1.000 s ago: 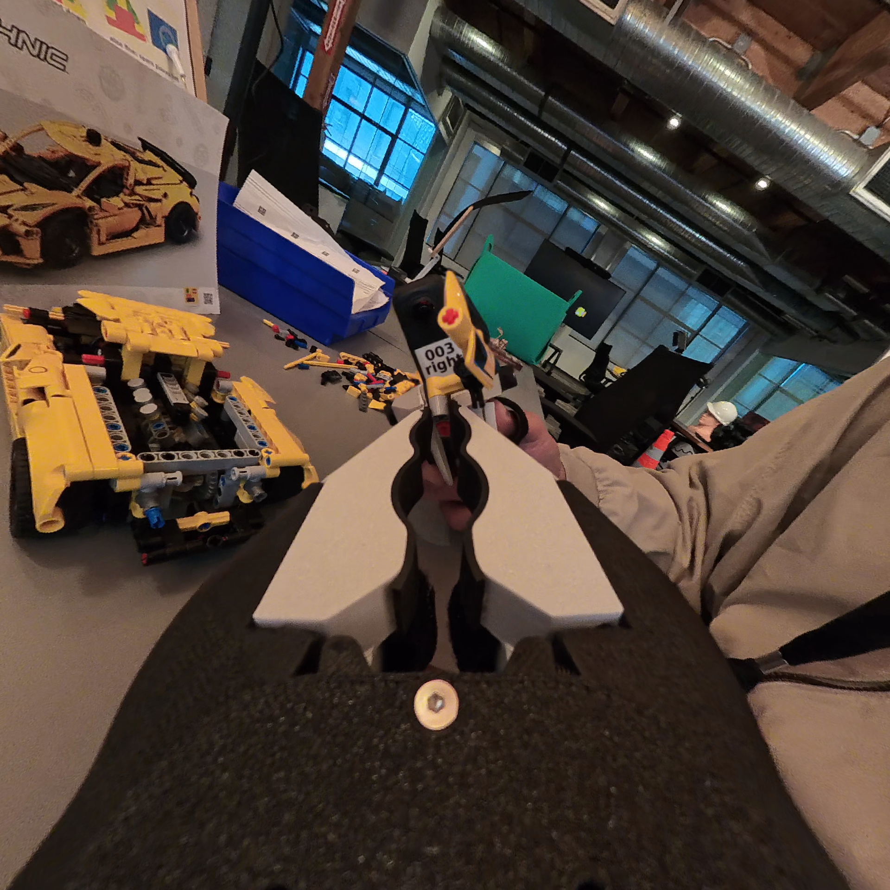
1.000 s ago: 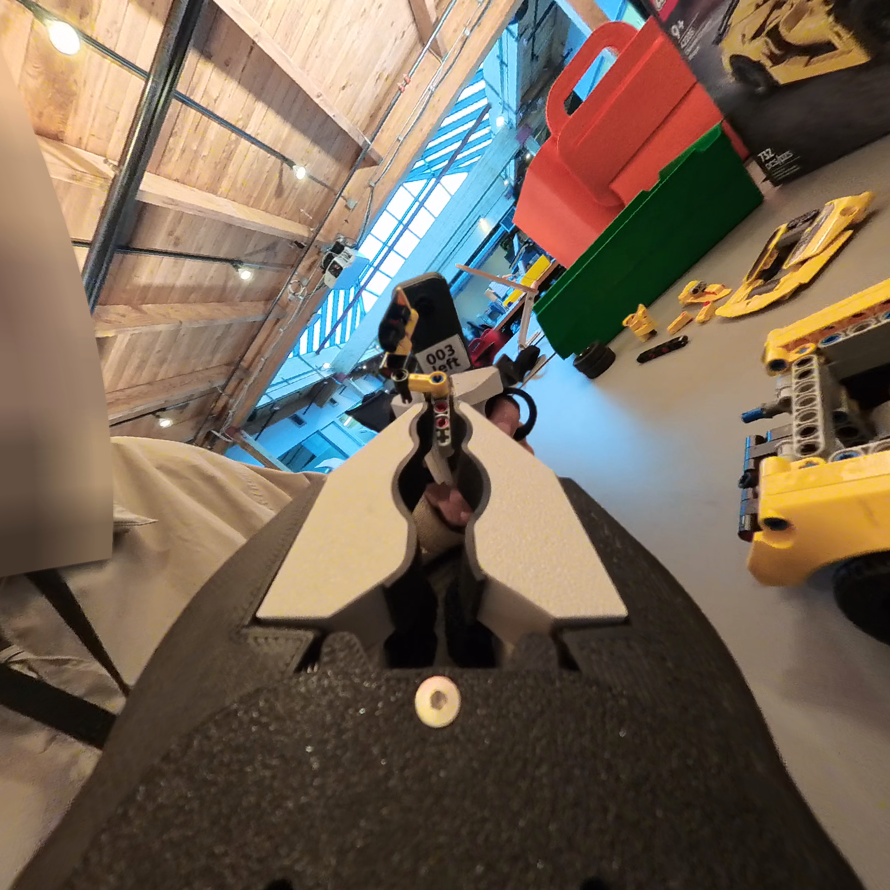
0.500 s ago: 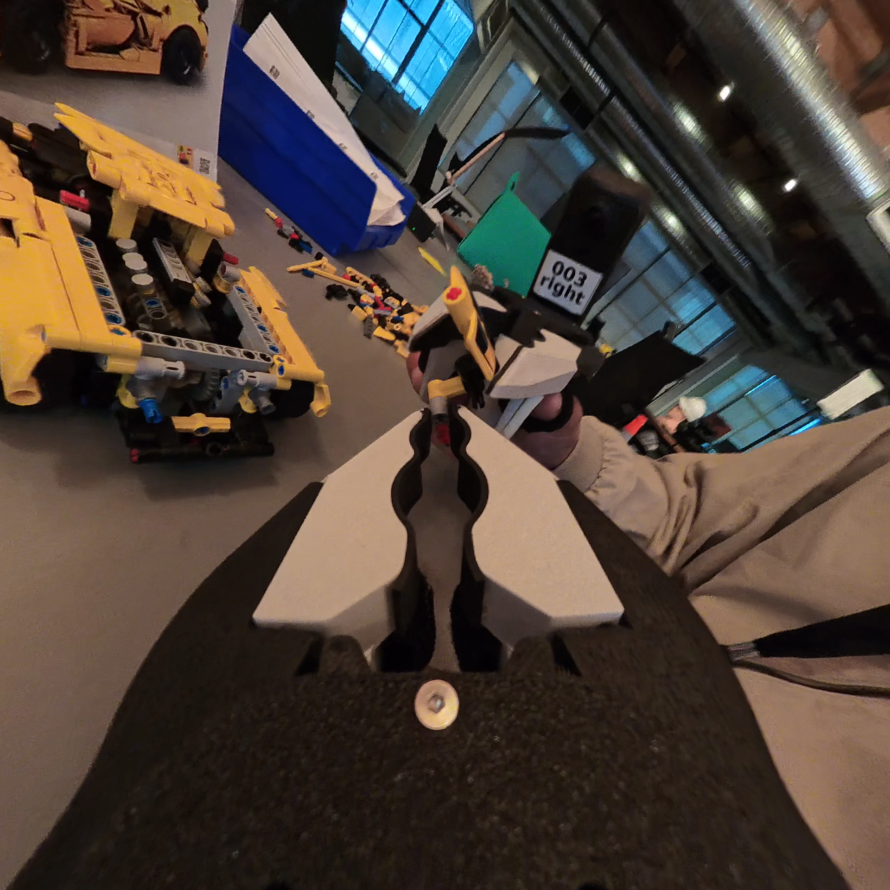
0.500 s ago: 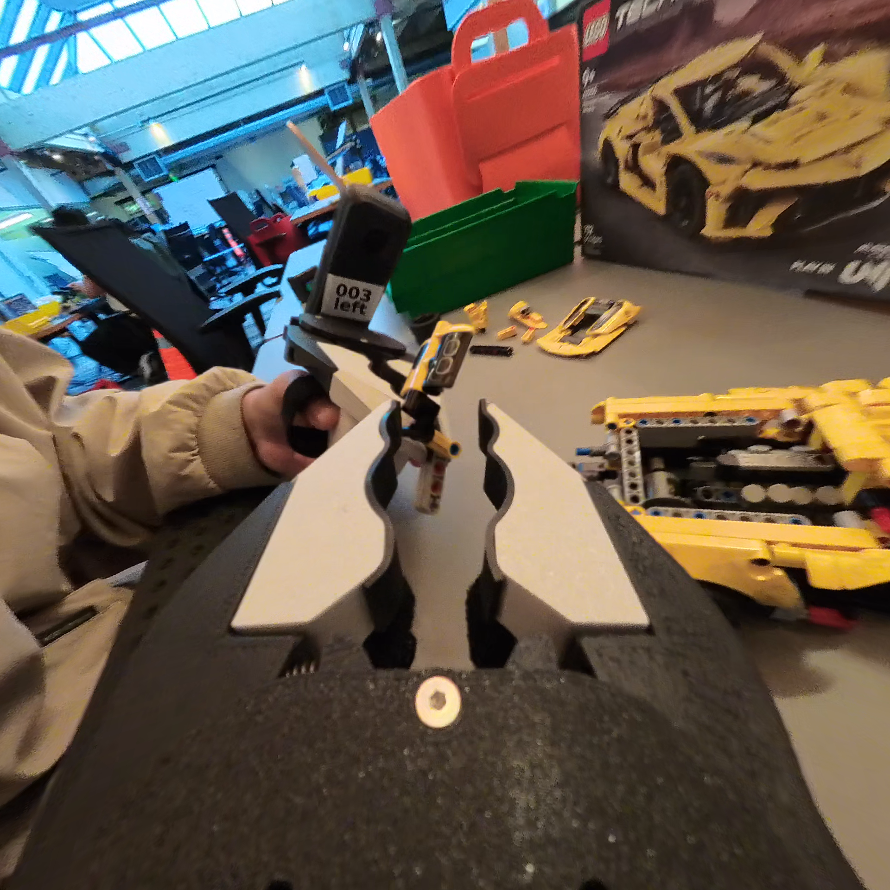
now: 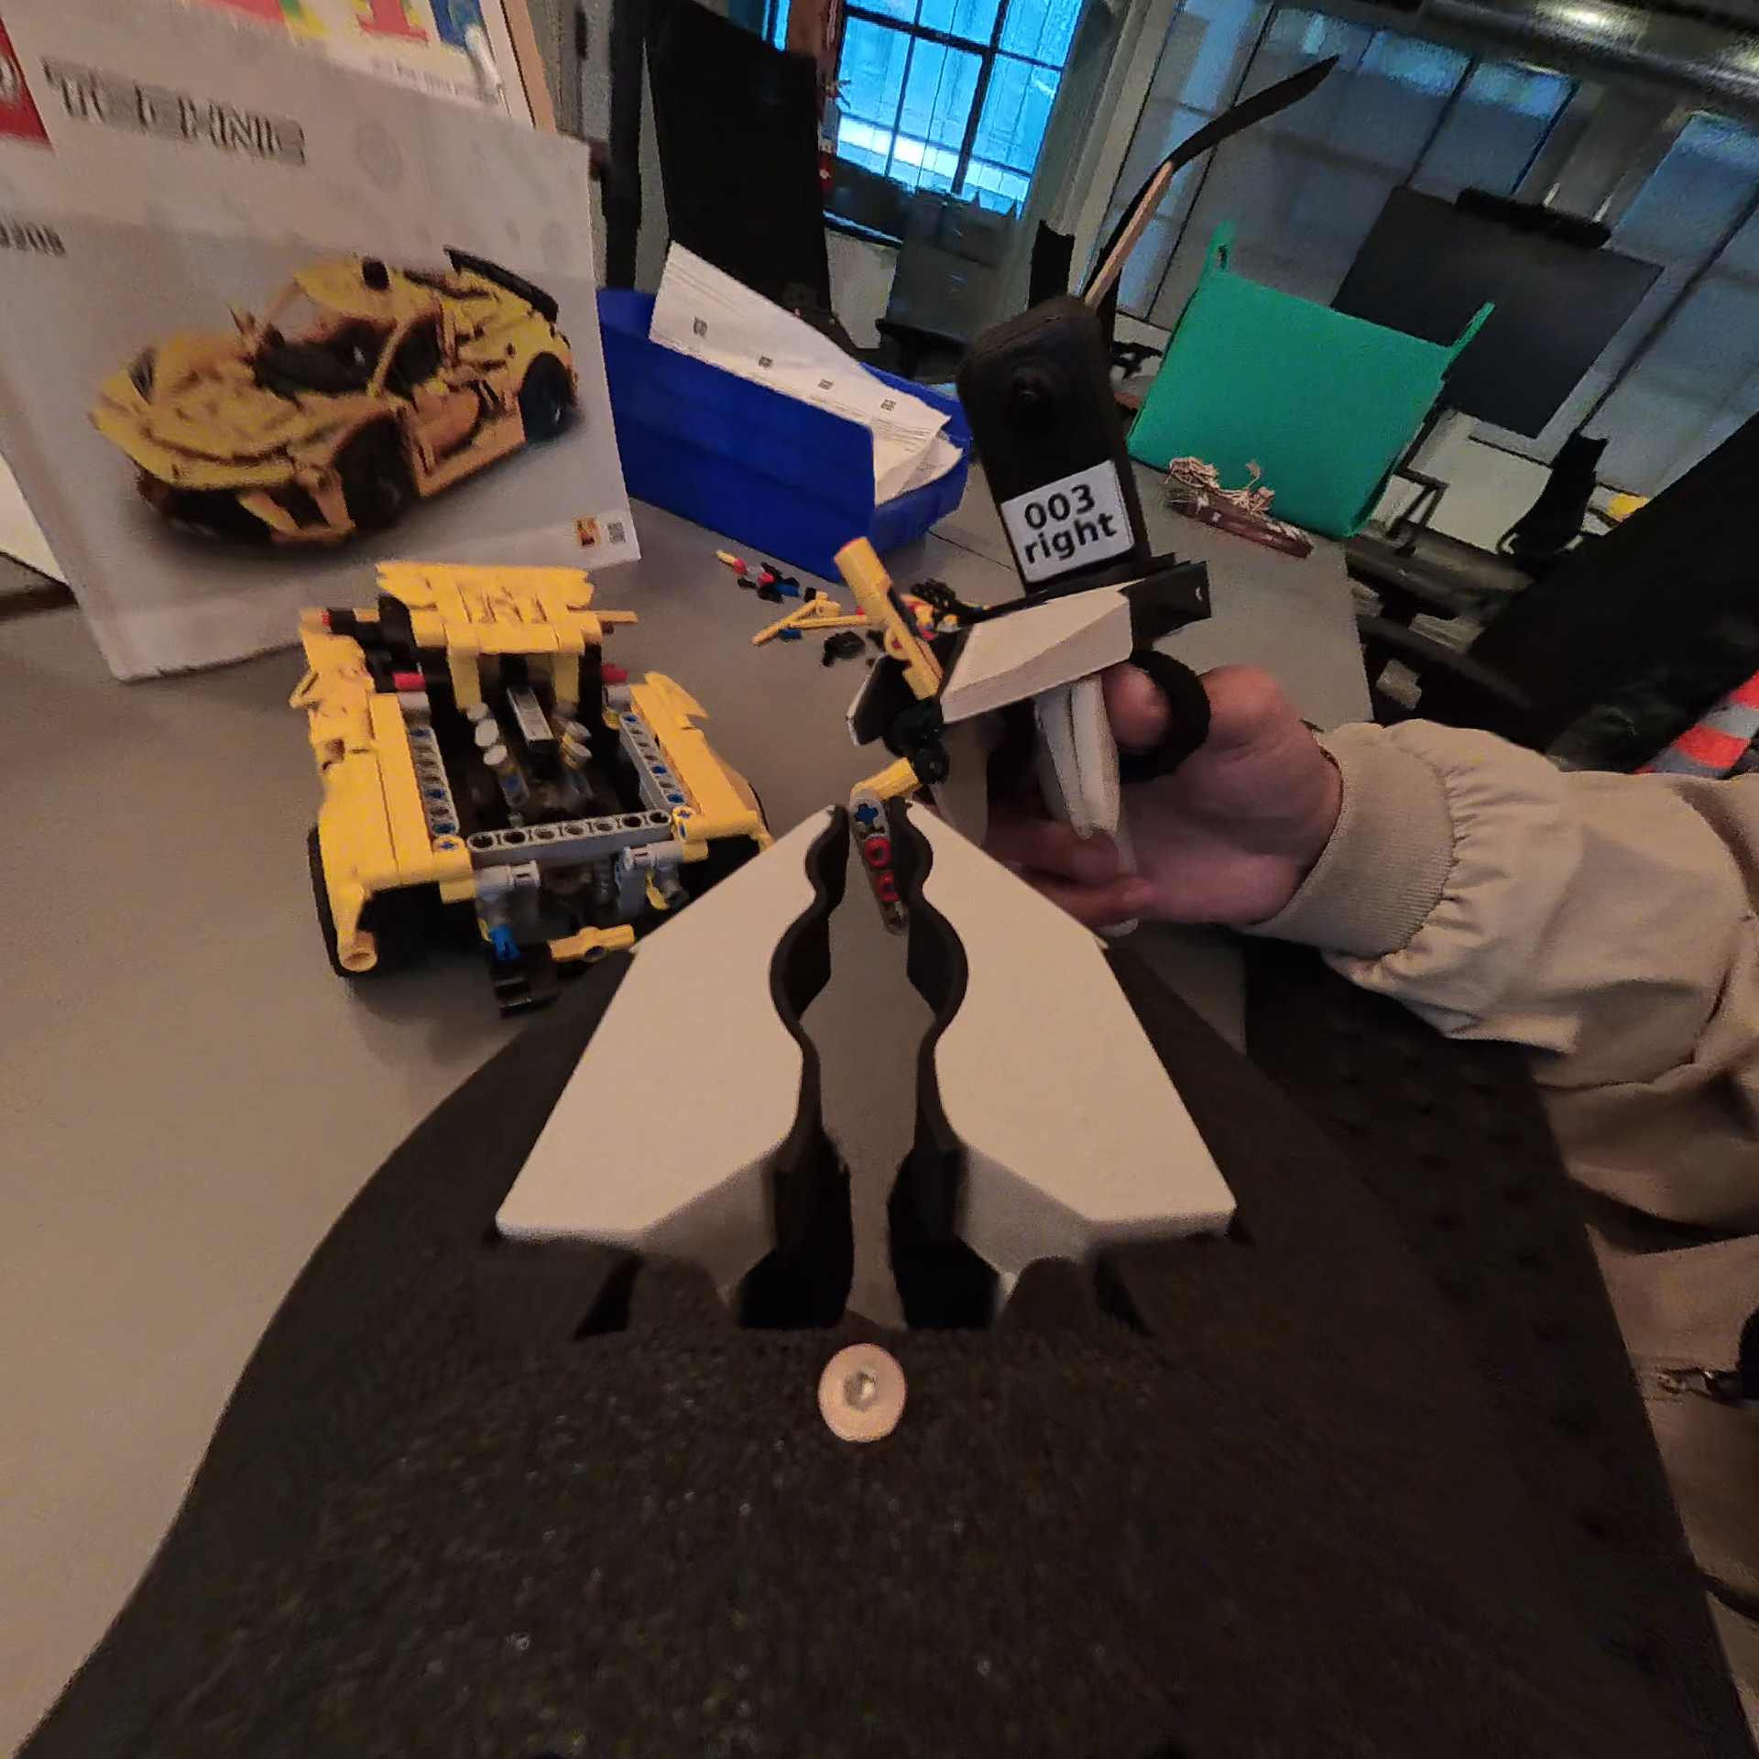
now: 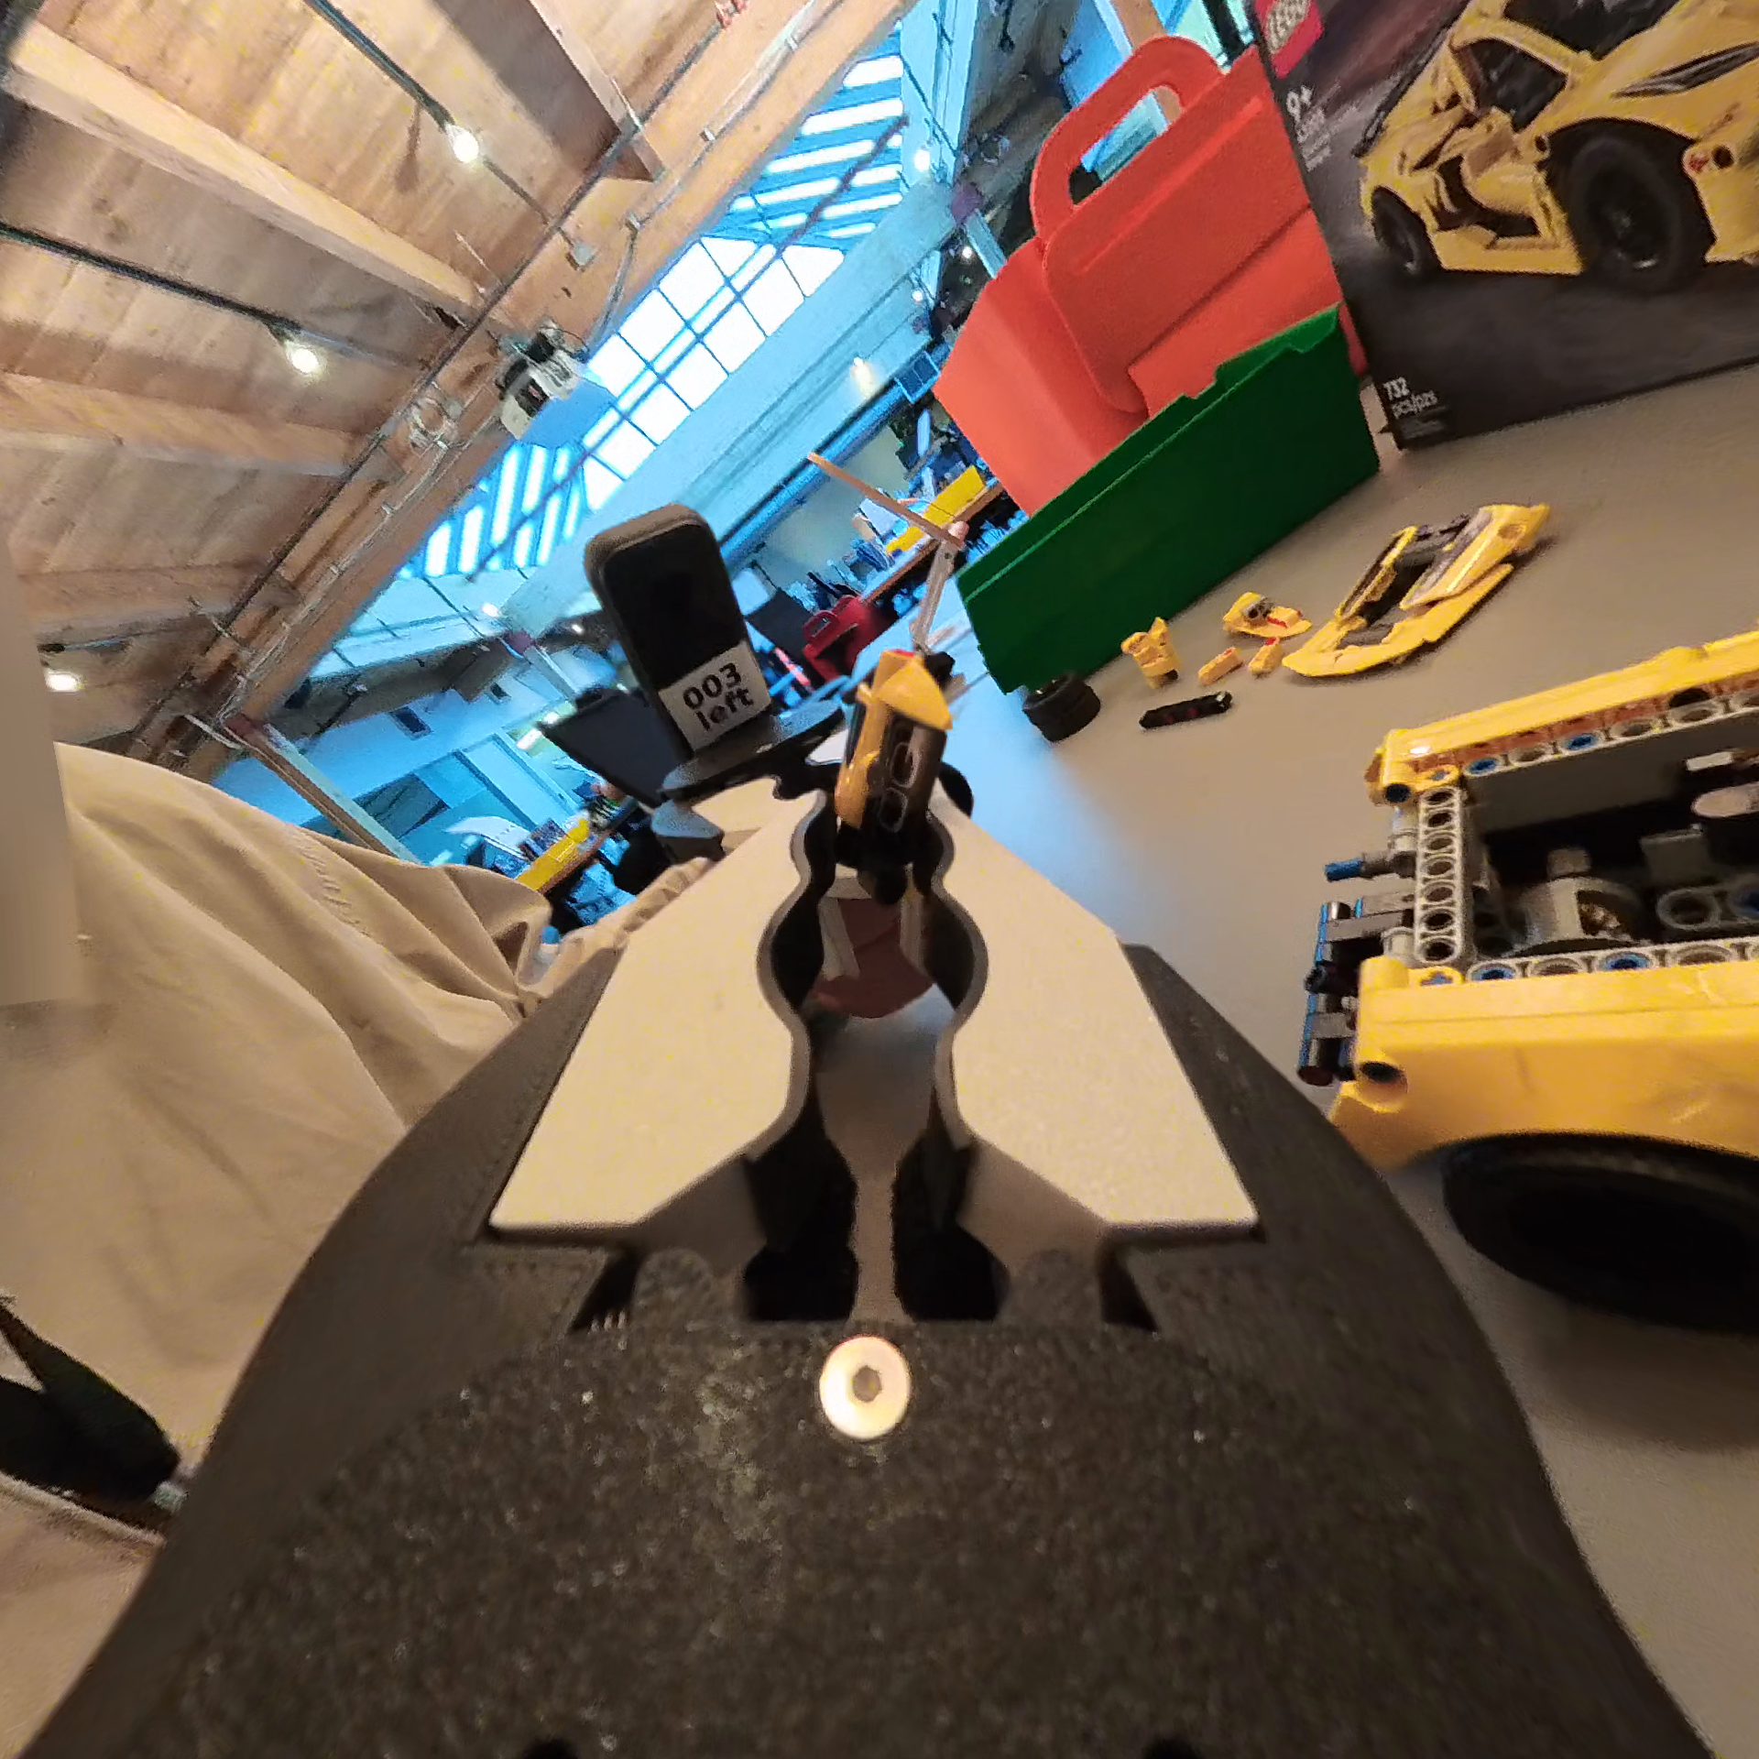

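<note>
Closest to my left camera, the left gripper [image 5: 876, 820] was clenched on the grey beam end of one small yellow, black and grey brick sub-assembly [image 5: 880, 871], held in the air above the grey table [image 5: 143, 952]. Half a second earlier the right gripper [image 6: 880, 809] had stood released beside that piece. By this moment its two pale fingers had closed on the black middle, with the yellow wedge poking out past the tips. Both tongs, two in all, then gripped the same piece from opposite ends, and it was shared rather than carried by the left alone. A person's hand [image 5: 1209, 809] in a beige sleeve squeezed the right tool's trigger.

Just beyond sat one half-built yellow brick car [image 5: 504, 780], its top open. Farther off lay one loose black tyre [image 6: 1061, 706], one flat yellow body panel [image 6: 1418, 590] and two scatters of small bricks (too many and too small for me to count). At the table's far edge stood one printed cardboard box picturing a yellow car [image 5: 314, 381], one blue plastic bin [image 5: 742, 457] holding white papers, one long green plastic bin [image 6: 1171, 562] and one orange carry case [image 6: 1142, 266].
</note>
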{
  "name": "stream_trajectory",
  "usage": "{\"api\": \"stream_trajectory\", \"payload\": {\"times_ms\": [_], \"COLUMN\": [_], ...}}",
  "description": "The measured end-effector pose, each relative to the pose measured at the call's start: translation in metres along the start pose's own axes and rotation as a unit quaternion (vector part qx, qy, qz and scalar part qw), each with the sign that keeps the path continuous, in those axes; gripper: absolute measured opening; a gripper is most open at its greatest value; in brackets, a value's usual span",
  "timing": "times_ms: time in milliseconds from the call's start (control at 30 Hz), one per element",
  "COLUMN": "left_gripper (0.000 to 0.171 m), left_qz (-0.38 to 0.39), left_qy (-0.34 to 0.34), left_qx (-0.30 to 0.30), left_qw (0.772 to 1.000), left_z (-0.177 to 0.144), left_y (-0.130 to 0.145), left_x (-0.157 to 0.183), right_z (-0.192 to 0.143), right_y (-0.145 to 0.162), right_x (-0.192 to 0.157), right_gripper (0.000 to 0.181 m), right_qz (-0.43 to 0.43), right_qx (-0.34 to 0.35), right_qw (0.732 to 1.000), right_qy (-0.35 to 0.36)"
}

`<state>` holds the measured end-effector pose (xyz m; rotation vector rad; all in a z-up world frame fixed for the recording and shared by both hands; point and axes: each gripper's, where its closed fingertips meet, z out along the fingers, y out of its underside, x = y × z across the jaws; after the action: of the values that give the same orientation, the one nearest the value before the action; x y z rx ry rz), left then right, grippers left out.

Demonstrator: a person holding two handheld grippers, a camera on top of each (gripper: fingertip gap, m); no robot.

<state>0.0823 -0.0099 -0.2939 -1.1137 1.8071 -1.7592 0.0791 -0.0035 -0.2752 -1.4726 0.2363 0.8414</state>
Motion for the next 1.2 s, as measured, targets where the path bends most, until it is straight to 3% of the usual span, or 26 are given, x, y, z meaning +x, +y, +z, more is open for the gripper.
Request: {"api": "stream_trajectory", "payload": {"times_ms": [100,133,233,367,433,500,600,767,867,900,933,1000,1067,1133,1200], "left_gripper": [0.020,0.010,0.008,0.006,0.006,0.006,0.006,0.006,0.005,0.006,0.006,0.005,0.006,0.006,0.006], "left_qz": [-0.004,-0.008,-0.022,-0.161,-0.222,-0.255,-0.278,-0.321,-0.306,-0.308,-0.334,-0.384,-0.333,-0.320,-0.314], "left_qy": [0.005,0.011,0.012,0.114,0.153,0.187,0.218,0.237,0.198,0.181,0.143,0.079,0.071,0.126,0.147], "left_qx": [-0.021,-0.022,-0.007,0.024,0.032,0.023,0.014,0.017,0.041,0.065,0.126,0.224,0.214,0.209,0.205], "left_qw": [1.000,1.000,1.000,0.980,0.962,0.948,0.935,0.917,0.930,0.932,0.923,0.893,0.916,0.916,0.915], "left_z": [0.004,0.005,0.003,-0.007,-0.013,-0.015,-0.015,-0.014,-0.012,-0.015,-0.029,-0.071,-0.077,-0.068,-0.065], "left_y": [0.006,0.006,0.002,-0.008,-0.010,-0.007,-0.006,-0.005,-0.008,-0.014,-0.027,-0.039,-0.042,-0.051,-0.054], "left_x": [0.003,0.005,0.003,0.009,0.010,0.017,0.025,0.025,0.014,0.005,-0.024,-0.081,-0.071,-0.047,-0.040], "right_z": [-0.003,-0.002,-0.001,0.001,0.002,0.004,0.005,0.006,0.003,-0.001,-0.012,-0.043,-0.044,-0.032,-0.028], "right_y": [-0.004,-0.003,-0.006,-0.003,0.009,0.010,0.009,0.013,0.009,0.004,-0.008,-0.029,-0.019,-0.003,0.022], "right_x": [-0.003,-0.001,-0.002,-0.017,-0.013,-0.011,-0.018,-0.014,-0.006,-0.005,-0.004,-0.003,-0.001,0.001,0.021], "right_gripper": [0.013,0.014,0.013,0.035,0.033,0.031,0.013,0.007,0.006,0.006,0.006,0.005,0.006,0.005,0.005], "right_qz": [0.021,0.012,0.003,-0.159,-0.234,-0.286,-0.323,-0.335,-0.317,-0.307,-0.294,-0.264,-0.257,-0.232,-0.200], "right_qx": [0.018,0.011,0.015,-0.012,-0.063,-0.067,-0.061,-0.082,-0.095,-0.082,-0.054,-0.002,-0.019,-0.058,-0.143], "right_qw": [0.999,1.000,1.000,0.987,0.969,0.953,0.942,0.935,0.938,0.942,0.947,0.955,0.957,0.965,0.960], "right_qy": [-0.018,-0.008,-0.002,0.012,0.047,0.072,0.066,0.080,0.104,0.111,0.118,0.133,0.133,0.110,0.133]}}
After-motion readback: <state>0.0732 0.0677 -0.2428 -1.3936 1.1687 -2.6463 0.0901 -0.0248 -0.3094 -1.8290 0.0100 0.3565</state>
